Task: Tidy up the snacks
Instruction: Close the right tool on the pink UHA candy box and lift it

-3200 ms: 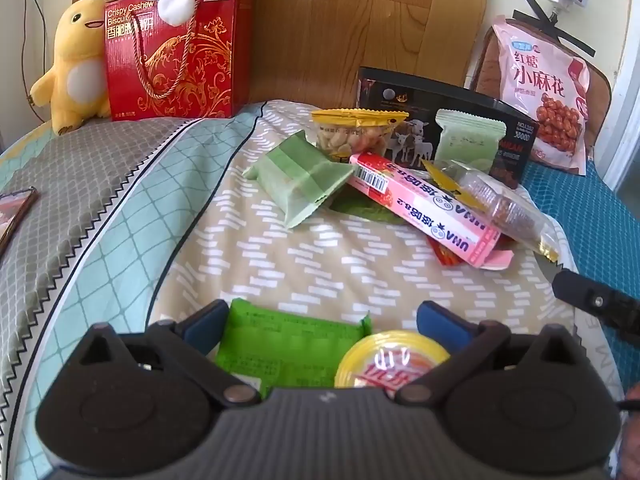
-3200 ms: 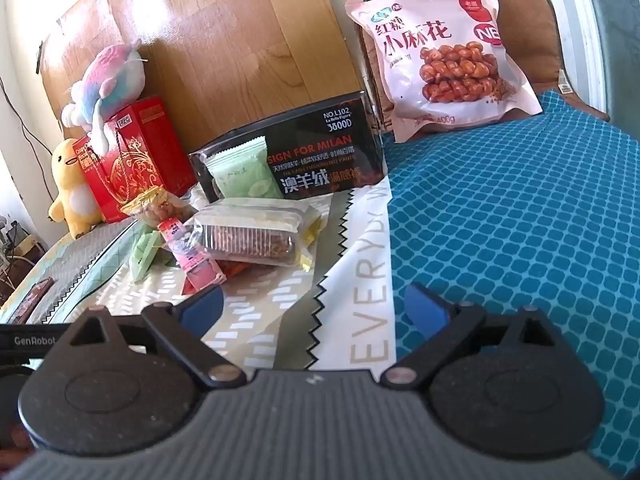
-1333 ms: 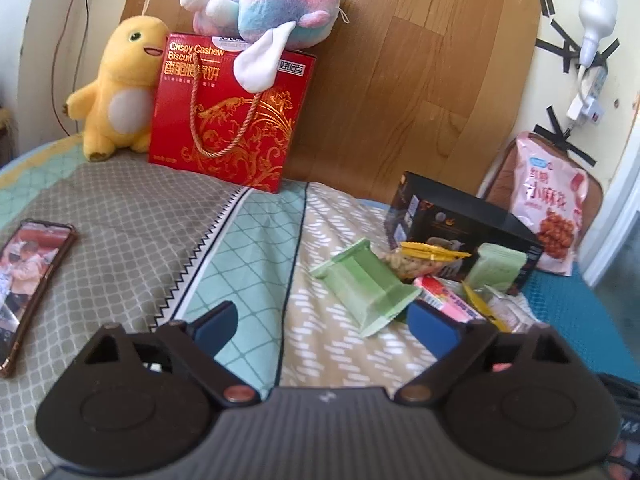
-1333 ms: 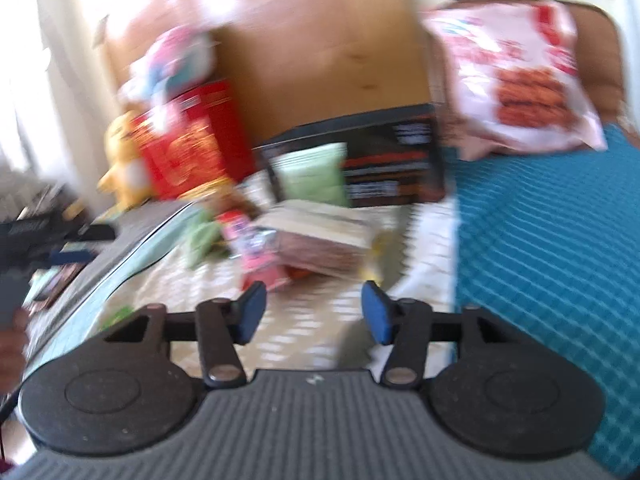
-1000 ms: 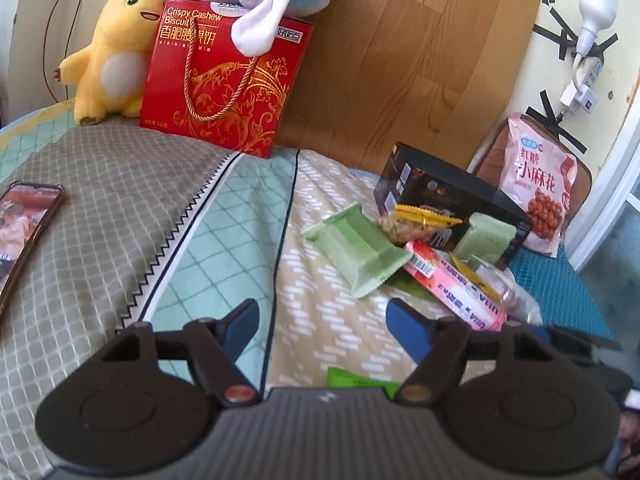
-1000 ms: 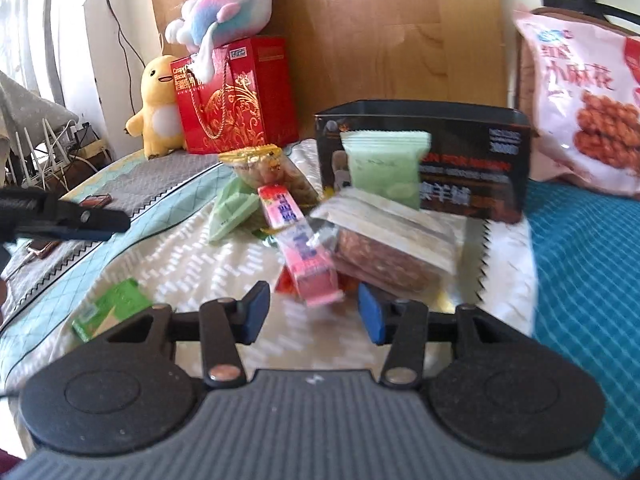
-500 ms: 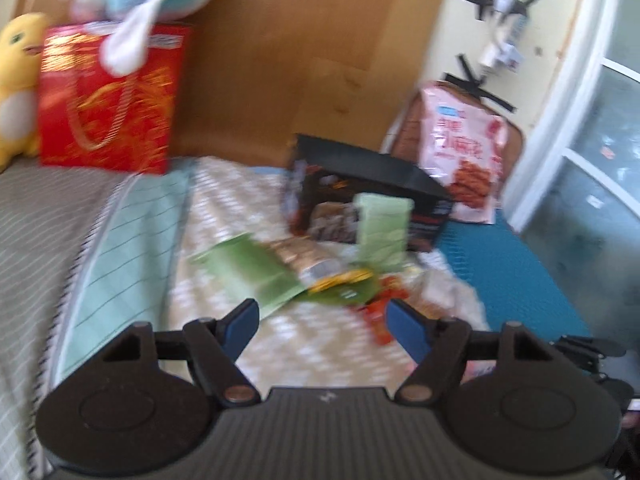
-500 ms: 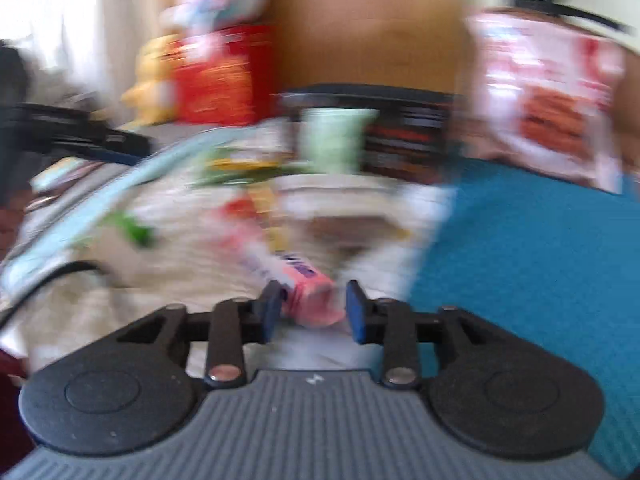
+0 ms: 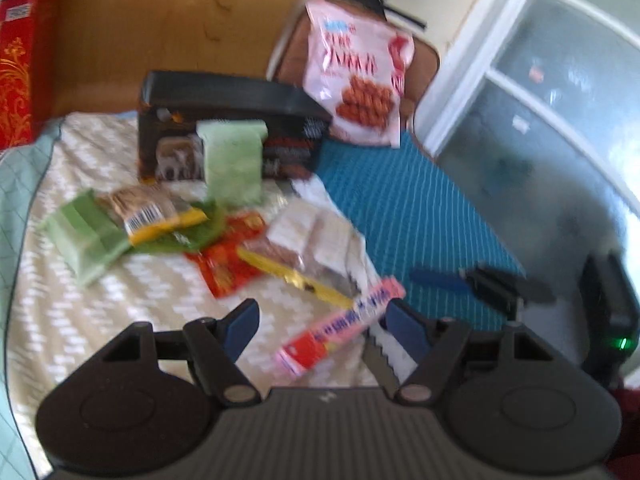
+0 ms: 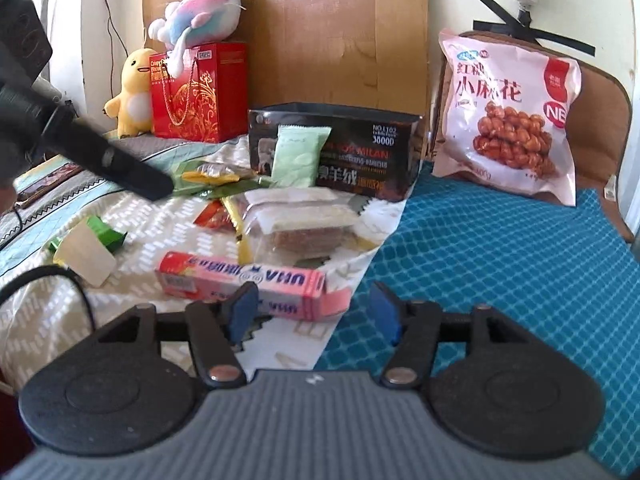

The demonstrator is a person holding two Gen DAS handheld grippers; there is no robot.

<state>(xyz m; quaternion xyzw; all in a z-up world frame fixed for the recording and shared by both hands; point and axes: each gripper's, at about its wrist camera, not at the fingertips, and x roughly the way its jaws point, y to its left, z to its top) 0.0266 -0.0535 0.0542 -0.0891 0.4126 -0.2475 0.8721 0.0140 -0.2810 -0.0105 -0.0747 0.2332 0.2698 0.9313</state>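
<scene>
A pink UHA candy box (image 10: 244, 282) lies on the bed sheet by the edge of the blue mat; it also shows in the left wrist view (image 9: 340, 326). My right gripper (image 10: 314, 312) is open just in front of it, holding nothing. My left gripper (image 9: 322, 322) is open above the box's near end and empty. A snack pile lies beyond: a clear pack of brown bars (image 10: 300, 224), a red packet (image 9: 228, 256), a yellow-trimmed nut pack (image 9: 148, 210), green packs (image 9: 84, 236). A pale green pack (image 10: 300, 156) leans on a black box (image 10: 360, 152).
A big pink bag of fried twists (image 10: 508, 120) leans on a brown cushion at the back right. A red gift box (image 10: 196, 92), a yellow plush (image 10: 132, 92) and a pastel plush stand at the wooden headboard. A small green pack and a cream lid (image 10: 86, 250) lie left.
The right gripper dragged the pink box out of the pile to the sheet's near edge, let go and opened. The left gripper swung right, over that box.
</scene>
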